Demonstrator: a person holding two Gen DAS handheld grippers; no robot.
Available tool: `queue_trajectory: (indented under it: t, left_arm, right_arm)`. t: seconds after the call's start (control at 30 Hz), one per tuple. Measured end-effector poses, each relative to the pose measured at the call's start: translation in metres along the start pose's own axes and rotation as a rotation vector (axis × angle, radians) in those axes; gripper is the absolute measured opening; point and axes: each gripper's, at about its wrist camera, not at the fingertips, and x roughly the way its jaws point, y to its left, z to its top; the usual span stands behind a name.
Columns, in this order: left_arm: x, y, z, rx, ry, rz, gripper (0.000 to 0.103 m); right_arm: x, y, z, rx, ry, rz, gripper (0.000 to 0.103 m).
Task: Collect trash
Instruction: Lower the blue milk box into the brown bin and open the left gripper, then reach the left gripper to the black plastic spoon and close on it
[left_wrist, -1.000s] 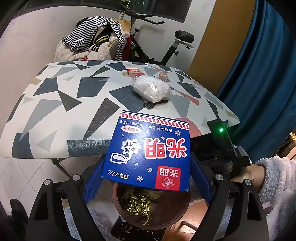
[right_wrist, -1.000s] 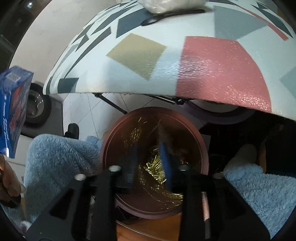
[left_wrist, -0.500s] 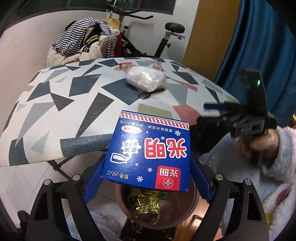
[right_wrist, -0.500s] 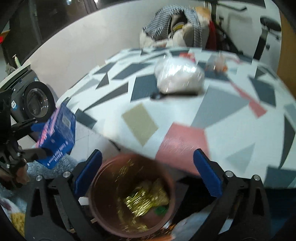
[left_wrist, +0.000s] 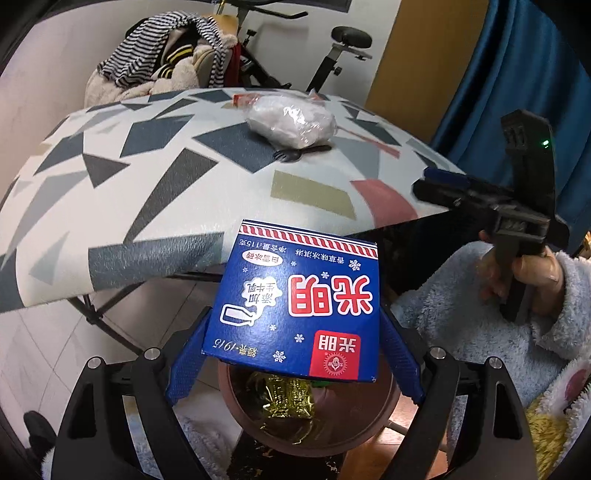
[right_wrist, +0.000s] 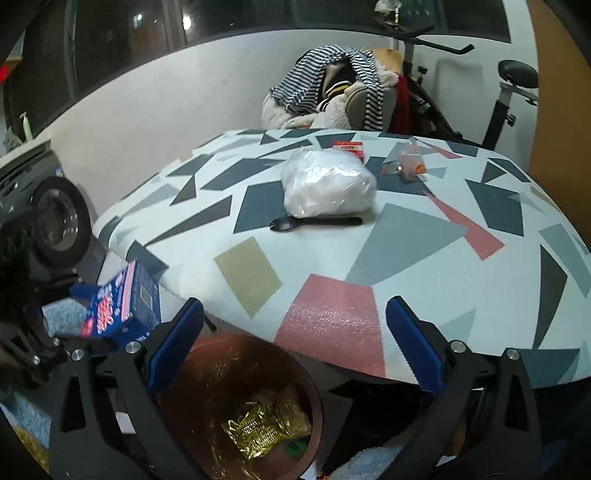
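Observation:
My left gripper (left_wrist: 295, 325) is shut on a blue carton (left_wrist: 303, 299) printed with white and red characters, its blue pads pressing on both sides. It hangs just above a brown round bin (left_wrist: 369, 417) that holds a gold foil wrapper (left_wrist: 284, 398). My right gripper (right_wrist: 293, 306) stands wide open and empty over the table's near edge, above the bin (right_wrist: 207, 369). On the patterned table (right_wrist: 406, 240) lie a clear plastic bag of white stuff (right_wrist: 327, 188), a black spoon (right_wrist: 314, 221), a small red-and-white box (right_wrist: 349, 146) and a pink wrapper (right_wrist: 410, 166).
A chair heaped with striped clothes (right_wrist: 332, 85) and an exercise bike (right_wrist: 509, 85) stand behind the table. A blue curtain (left_wrist: 517, 74) hangs at the right. A washing machine (right_wrist: 55, 221) sits at the left. A hand in a fleecy sleeve (left_wrist: 480, 314) holds the right gripper.
The right gripper's jaws went from narrow to wide open, and it rose from over the bin to face the table. The left gripper sank slightly with the carton.

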Motion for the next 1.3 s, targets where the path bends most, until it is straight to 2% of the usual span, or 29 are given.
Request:
queue_trajectory:
  t: [0.2, 0.47, 0.57, 0.7, 0.9, 1.3]
  left_arm:
    - [0.017, -0.003, -0.002, 0.008, 0.061, 0.016, 0.083]
    - [0.026, -0.01, -0.005, 0.045, 0.096, 0.046, 0.084]
    - [0.028, -0.008, -0.005, 0.036, 0.102, 0.058, 0.087]
    - [0.025, -0.002, -0.004, 0.006, 0.091, 0.05, 0.094]
    - [0.021, 0.005, -0.003, -0.034, 0.07, 0.056, 0.097]
    - [0.012, 0.012, -0.002, -0.076, 0.019, 0.073, 0.097]
  right_arm:
    - [-0.003, -0.012, -0.001, 0.072, 0.0, 0.006, 0.097]
    - [-0.005, -0.016, -0.003, 0.107, -0.011, 0.0, 0.097]
    - [-0.005, -0.016, -0.004, 0.104, -0.01, -0.001, 0.097]
    - [-0.006, -0.015, -0.004, 0.099, -0.011, -0.004, 0.097]
    - [-0.006, -0.015, -0.004, 0.1, -0.012, -0.011, 0.097]
    - [-0.005, -0.015, -0.005, 0.107, -0.007, -0.028, 0.097]
